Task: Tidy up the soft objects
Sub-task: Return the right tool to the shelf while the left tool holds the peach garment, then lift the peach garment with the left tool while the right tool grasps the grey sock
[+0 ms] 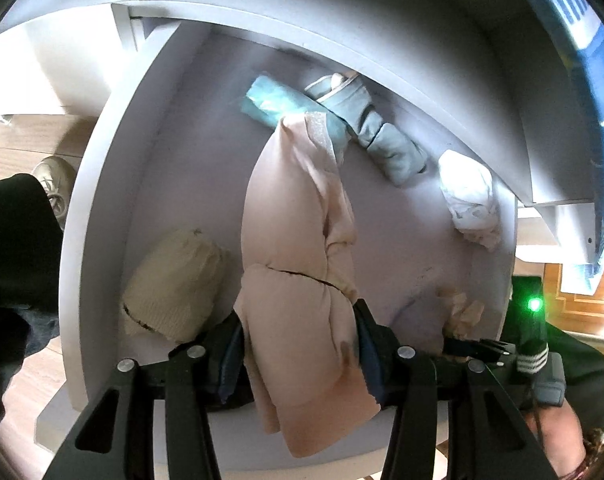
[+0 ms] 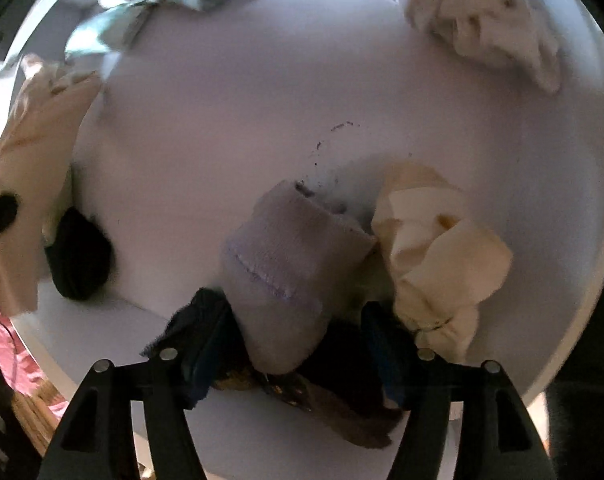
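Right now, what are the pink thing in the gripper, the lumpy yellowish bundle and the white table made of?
The pink garment looks like smooth, soft knit fabric: it drapes and folds from the left hand-held gripper. The yellowish bundle looks like ribbed or woven cloth, with a fine texture showing. The white table seems hard painted wood or laminate, matte and scuffed, though I can't be sure.

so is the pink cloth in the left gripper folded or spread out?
Folded. The pink cloth hangs bunched and doubled over, a crease across its middle, clamped between the left gripper's pads above the white table.
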Available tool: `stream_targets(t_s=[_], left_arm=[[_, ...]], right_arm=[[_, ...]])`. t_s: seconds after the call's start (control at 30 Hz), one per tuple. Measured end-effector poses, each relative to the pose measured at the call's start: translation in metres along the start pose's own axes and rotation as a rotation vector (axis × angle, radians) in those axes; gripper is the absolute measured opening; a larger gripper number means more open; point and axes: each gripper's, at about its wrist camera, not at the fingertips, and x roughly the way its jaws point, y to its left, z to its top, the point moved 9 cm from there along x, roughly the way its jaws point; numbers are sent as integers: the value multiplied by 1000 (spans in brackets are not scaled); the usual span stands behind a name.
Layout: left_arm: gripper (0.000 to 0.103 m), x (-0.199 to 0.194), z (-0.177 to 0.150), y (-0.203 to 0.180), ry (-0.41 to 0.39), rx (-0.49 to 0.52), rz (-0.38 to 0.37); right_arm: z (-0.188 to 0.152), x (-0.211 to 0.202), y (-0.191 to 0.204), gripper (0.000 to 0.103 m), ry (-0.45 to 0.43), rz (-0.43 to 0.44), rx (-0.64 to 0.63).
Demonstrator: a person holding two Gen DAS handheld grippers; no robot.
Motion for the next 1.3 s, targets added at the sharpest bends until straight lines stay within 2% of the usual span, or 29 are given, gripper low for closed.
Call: stream_targets(t_s=[0.07,0.13,0.2,0.23,0.4,0.53,0.67,0.7,0.97,1.17,1.3], left_arm=[[50,0,0,-3,-1,-4,-7],[50,-3,-2,-9,-6,-2,-27],[50,-8,-3,-15,-13,11,-42],[50,-11,-4,-19,-19,24,-47],[50,-26,-10,-36,-39,82,-72],[50,-44,-19,-58,-65,156,-138],[50,-63,-30,-80,-94,258,-167],[50,-71,-33,-88,-106,284,-180],[50,-137,-51,-133,-172,393,-334],[50,-192,-28,-154,-257,378,-435],[46,-205,-19,-160,-293,422,-385]], right_arm=[[5,1,-3,67,-25,36,34],[6,6,-4,68,-10,48,43],[9,5,-2,67,-27,33,24],[10,4,0,64,-34,23,2],[8,6,8,63,-47,-54,-79],[7,10,21,63,-47,-58,-80],[7,10,23,63,-47,-58,-84],[15,13,23,63,-46,-58,-85],[13,19,22,63,-46,-66,-88],[13,19,23,63,-46,-67,-89],[13,20,24,63,-47,-66,-88]])
